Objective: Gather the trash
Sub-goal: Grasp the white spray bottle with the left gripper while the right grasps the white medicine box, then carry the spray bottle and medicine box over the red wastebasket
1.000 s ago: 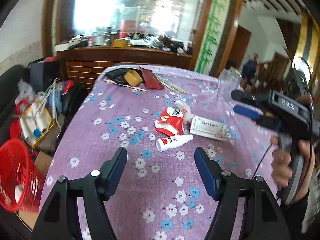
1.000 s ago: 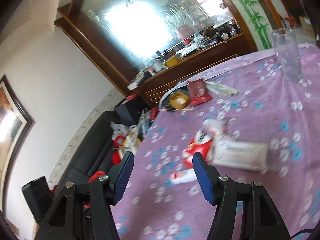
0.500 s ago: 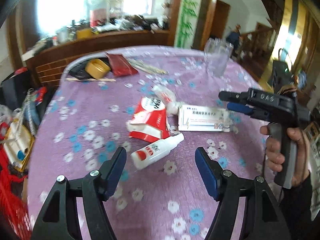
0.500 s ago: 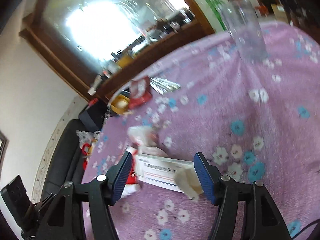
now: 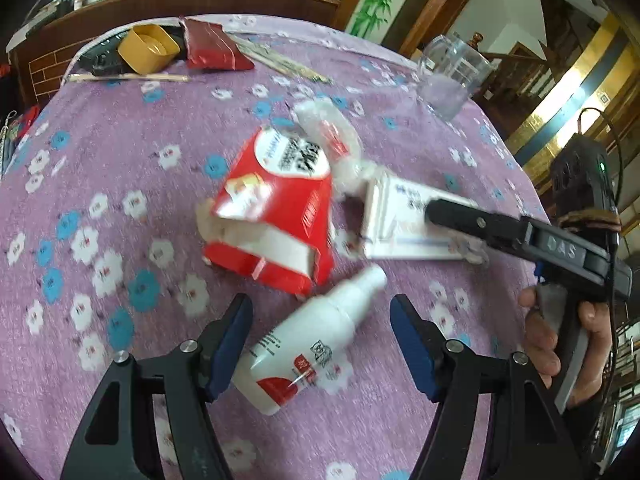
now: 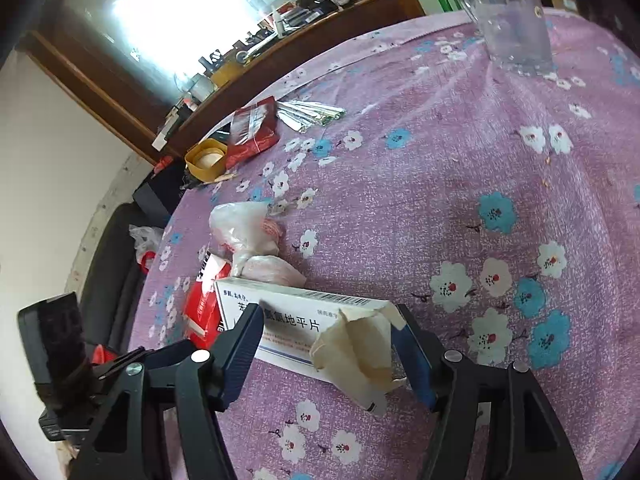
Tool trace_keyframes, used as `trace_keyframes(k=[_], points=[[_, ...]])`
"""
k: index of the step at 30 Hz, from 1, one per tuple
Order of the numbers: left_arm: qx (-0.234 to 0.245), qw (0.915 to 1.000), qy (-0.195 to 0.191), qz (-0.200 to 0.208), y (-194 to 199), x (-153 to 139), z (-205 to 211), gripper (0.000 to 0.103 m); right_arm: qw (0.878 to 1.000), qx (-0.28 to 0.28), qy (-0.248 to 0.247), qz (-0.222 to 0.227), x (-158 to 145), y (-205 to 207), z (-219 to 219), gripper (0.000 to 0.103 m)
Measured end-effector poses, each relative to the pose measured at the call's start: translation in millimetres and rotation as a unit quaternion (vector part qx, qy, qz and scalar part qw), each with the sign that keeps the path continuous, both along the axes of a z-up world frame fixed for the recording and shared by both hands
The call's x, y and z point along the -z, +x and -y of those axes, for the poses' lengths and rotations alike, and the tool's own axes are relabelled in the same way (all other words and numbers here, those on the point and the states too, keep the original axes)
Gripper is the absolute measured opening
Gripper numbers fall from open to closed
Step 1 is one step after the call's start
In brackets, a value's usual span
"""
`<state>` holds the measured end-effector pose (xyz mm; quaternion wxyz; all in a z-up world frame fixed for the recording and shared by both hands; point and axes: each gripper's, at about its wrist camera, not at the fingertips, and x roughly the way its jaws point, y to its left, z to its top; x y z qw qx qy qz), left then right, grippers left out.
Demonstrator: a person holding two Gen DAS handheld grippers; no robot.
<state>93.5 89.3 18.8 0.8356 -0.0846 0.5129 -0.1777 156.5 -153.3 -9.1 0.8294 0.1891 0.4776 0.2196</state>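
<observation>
White plastic, the spray bottle lies on its side between the pads of the left tongs, which stand apart and are not pressing it, its nozzle aimed at the crushed red carton just beyond. Past the bottle's nozzle lies the white medicine box, flat on the purple flowered surface; the right tongs straddle its torn, flapped end with their jaws opening and the pads not yet on it, so nothing is gripped by either hand. Behind the carton, farther from the bottle, sits a crumpled clear plastic bag, touching the box's far edge. Well beyond the bottle a clear glass stands upright near the surface's edge, with a yellow tape roll and a dark red packet at the far end. The risks look plain: the round bottle could roll or squirt sideways if the left pads close off-centre on its slick body. The box's loose torn flap may be all the right pads catch, so the box could tear or drop. With both tongs working close together over the bottle, box and carton, one could nudge the other's target out of reach.
</observation>
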Motion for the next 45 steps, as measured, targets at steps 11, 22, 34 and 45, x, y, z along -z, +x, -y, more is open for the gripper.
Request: trace_keyframes(k=[11, 22, 34, 45], points=[[-0.002, 0.9965, 0.083, -0.003, -29.9, -4.8, 27.9, 0.045, 1.0, 0.008, 0.01, -0.006, 0.2, -6.1, 10.2, 0.031], [-0.043, 0.9963, 0.067, 0.033, -64.8, -23.6, 24.3, 0.031, 0.997, -0.006, 0.054, 0.046, -36.2, -34.4, 14.6, 0.022], [-0.137, 0.9857, 0.03, 0.093, -154.9, -70.3, 3.9, 0.031, 0.991, -0.051, 0.058, 0.11, -64.2, -60.7, -18.7, 0.021], [-0.16, 0.9815, -0.008, 0.106, -210.3, -84.2, -20.9, 0.031, 0.987, -0.015, 0.065, 0.148, -91.7, -115.9, -27.5, 0.021]])
